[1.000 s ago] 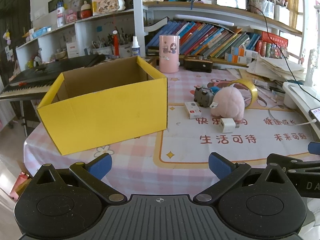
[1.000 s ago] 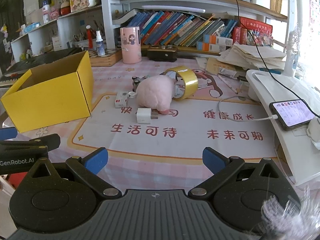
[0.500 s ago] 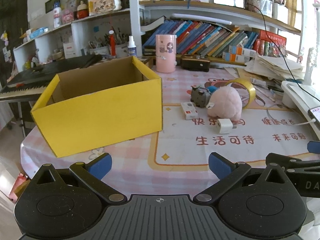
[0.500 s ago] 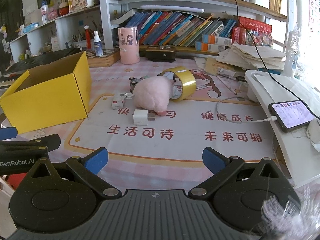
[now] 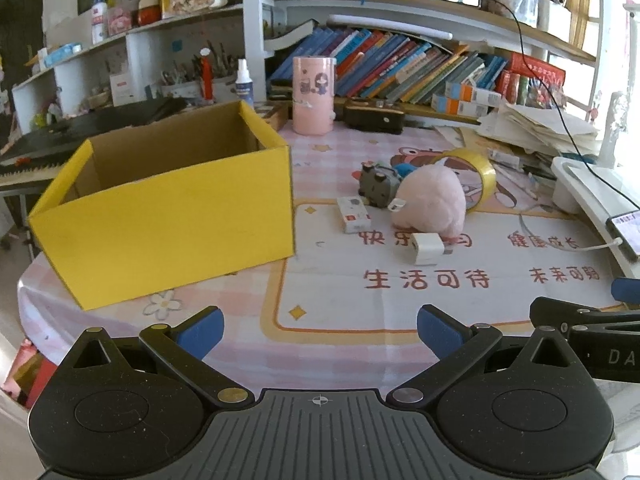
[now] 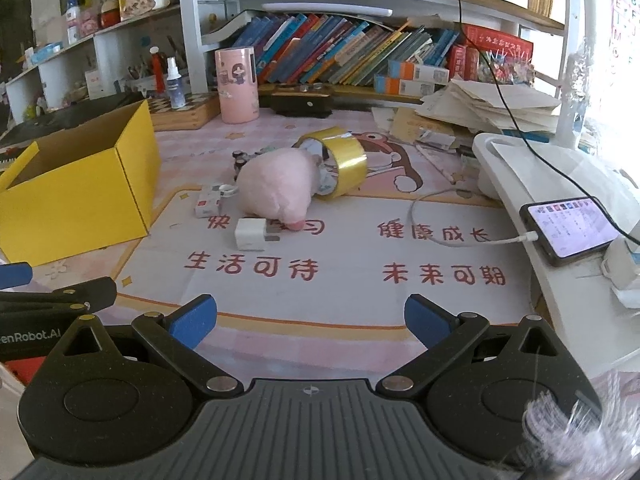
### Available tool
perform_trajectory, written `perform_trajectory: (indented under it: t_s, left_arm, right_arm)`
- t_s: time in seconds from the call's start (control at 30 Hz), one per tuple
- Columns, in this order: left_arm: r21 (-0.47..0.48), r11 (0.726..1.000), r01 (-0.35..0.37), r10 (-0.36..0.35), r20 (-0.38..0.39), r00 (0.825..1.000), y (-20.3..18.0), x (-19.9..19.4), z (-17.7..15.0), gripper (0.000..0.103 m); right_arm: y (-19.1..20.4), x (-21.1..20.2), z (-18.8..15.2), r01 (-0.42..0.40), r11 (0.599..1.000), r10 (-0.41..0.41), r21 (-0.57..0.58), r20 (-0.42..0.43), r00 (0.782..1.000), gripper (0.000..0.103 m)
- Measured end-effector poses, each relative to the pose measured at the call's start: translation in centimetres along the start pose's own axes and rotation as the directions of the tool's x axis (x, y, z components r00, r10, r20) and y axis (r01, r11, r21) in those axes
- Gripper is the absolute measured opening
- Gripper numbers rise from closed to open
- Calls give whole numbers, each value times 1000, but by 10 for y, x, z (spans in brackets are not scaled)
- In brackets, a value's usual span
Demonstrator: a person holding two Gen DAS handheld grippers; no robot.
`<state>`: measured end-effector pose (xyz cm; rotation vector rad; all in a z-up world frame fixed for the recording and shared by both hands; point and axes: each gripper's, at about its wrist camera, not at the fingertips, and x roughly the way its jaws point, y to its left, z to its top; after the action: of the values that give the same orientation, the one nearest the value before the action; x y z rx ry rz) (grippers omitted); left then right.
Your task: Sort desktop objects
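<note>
An open yellow cardboard box [image 5: 168, 216] [image 6: 76, 192] stands at the table's left and looks empty. Right of it lies a cluster: a pink plush toy [image 5: 432, 204] [image 6: 280, 188], a roll of yellow tape [image 5: 476, 172] [image 6: 344, 160], a white charger plug [image 5: 426, 247] [image 6: 252, 234], a small white-and-red box [image 5: 353, 219] [image 6: 208, 201] and a grey toy [image 5: 378, 182]. My left gripper [image 5: 320, 330] hovers open over the near table edge, holding nothing. My right gripper [image 6: 310, 320] is open too, well short of the cluster.
A pink cylinder [image 5: 313, 96] and a black case [image 5: 374, 118] stand at the back before shelves of books. A white stand [image 6: 532, 184] at the right carries a phone [image 6: 570, 230] on a cable. Paper stacks [image 6: 488, 106] lie behind it. A keyboard [image 5: 28, 164] sits far left.
Both views have drifted slightly: the box and the cluster sit a little further left and further off than a second ago. Both grippers have stayed open.
</note>
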<state>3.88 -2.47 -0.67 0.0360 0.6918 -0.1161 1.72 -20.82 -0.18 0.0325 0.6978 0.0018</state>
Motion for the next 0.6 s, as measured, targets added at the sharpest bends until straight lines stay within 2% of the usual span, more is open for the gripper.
perform_trajectory:
  t_s: [0.43,0.6]
  left_arm:
    - [11,998,61,-61,-27,998,-37,28,13,103]
    - [-8,998,63,-63,-33,997,-50,41,21,103]
  right_arm:
    - [-37,15,17,29,1000,-29,7,0,1000,101]
    - [-48,25,28,13,1000,-13,-25,7,1000,95]
